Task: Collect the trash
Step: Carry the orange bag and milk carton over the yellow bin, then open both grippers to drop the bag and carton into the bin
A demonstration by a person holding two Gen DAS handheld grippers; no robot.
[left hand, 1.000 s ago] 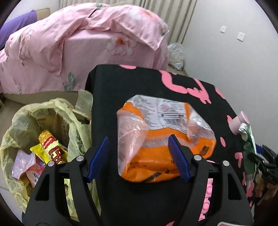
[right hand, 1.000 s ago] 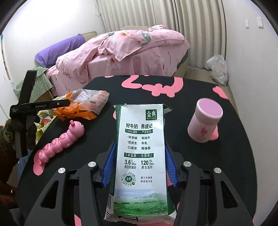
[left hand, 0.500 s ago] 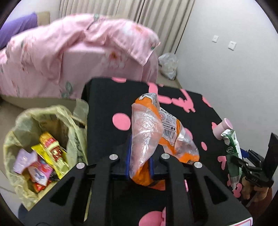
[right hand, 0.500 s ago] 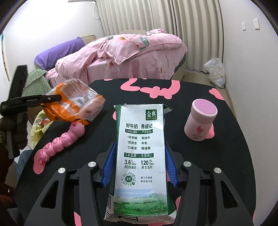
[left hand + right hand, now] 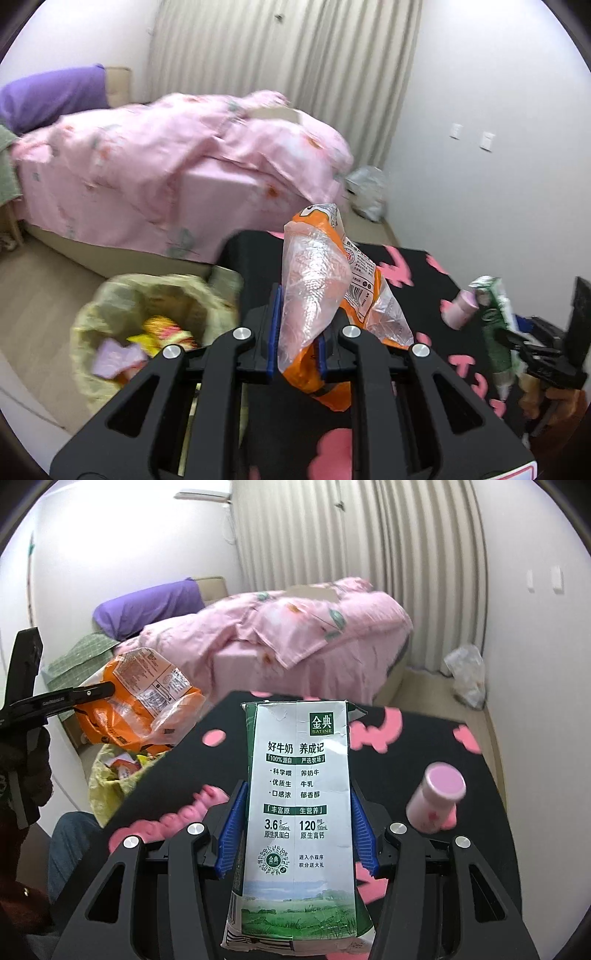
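A: Left gripper (image 5: 297, 354): pinching the orange wrapper (image 5: 325, 295), blue pads nearly together on the crumpled film; holding it clear of the black table (image 5: 406, 269), above the table's left edge.

B: And from the right wrist view: hanging at far left, wrapper (image 5: 144, 701) clamped in the black fingers (image 5: 92, 692); sitting above the bin (image 5: 110, 775) rather than in it.

A: Showing the bin (image 5: 122, 317) low on the left, beside the table's edge; lined with a yellowish bag; holding wrappers already, blurred, so not telling what kinds.

B: Right gripper (image 5: 295, 834): gripping the milk carton (image 5: 299, 797) by both sides, jaws spread wide with the pads pressing on its sides; carton standing upright, top torn open, bottom crushed a little.

A: Seeing that carton (image 5: 496, 332) at far right too, tilted slightly, over the table's right part.

B: Pink bottle (image 5: 437, 797) standing on the table to the right of the carton, apart from it; pink toy (image 5: 173, 819) lying near left, partly hidden behind the gripper.

A: Pink bed (image 5: 184, 177) lying beyond the table; curtain (image 5: 280, 74) hanging behind; plastic bag (image 5: 365, 192) resting on the floor at far right.
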